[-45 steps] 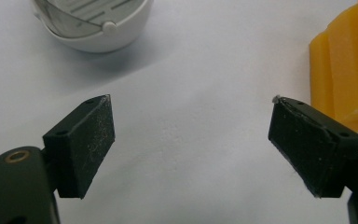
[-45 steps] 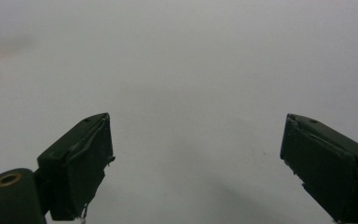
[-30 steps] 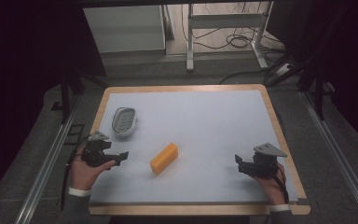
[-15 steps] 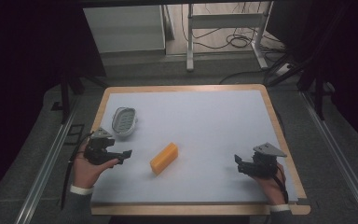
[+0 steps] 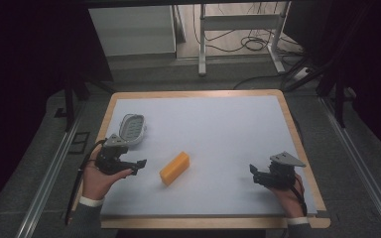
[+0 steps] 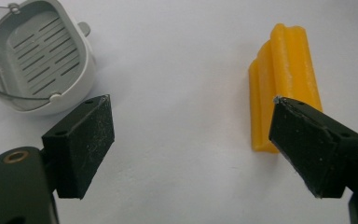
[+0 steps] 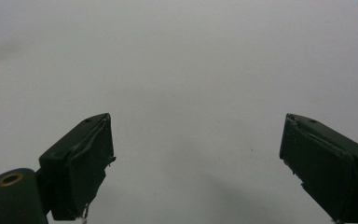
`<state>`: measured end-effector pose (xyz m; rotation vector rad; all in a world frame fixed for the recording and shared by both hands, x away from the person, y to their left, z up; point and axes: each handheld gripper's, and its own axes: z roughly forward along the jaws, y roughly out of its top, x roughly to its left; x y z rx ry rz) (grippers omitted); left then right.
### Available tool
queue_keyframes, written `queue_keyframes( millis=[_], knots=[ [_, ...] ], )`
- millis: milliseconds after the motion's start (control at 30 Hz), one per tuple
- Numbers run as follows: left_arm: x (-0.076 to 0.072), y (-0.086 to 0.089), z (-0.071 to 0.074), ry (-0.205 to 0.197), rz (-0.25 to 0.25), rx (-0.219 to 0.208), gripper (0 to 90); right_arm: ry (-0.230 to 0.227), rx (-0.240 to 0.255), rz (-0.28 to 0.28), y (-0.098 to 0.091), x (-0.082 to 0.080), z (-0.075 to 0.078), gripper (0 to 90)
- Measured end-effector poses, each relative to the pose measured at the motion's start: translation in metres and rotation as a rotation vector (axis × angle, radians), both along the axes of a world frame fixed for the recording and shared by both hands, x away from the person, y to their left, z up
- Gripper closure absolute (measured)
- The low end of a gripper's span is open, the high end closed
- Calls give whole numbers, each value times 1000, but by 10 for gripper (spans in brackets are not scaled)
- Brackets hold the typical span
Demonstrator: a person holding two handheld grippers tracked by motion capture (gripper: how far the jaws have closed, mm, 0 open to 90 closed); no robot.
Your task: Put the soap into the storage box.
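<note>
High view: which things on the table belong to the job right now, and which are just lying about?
In the job:
- orange block, nearest the left tool, whose jaws stand open toward it
- left tool

Lying about:
- grey slotted basket, untouched behind the left tool
- right tool, open over bare table
- cables on the floor beyond the table

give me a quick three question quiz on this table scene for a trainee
1. True or false: the left gripper is shut on the orange block.
2. Which lies nearer the left gripper? A) the orange block B) the right gripper
3. Fill in: the grey slotted basket lies on the table's ____ side in the high view.

Key
1. False: its jaws stand open and hold nothing.
2. A
3. left
</note>
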<state>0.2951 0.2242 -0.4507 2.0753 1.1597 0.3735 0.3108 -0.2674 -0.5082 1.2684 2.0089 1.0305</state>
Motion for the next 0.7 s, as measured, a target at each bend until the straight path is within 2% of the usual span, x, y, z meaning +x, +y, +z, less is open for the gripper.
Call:
queue_keyframes(
  millis=[700],
  knots=[
    [6, -29, 10, -21, -66, 20, 144, -8, 4, -3, -1, 0, 1, 96]
  ],
)
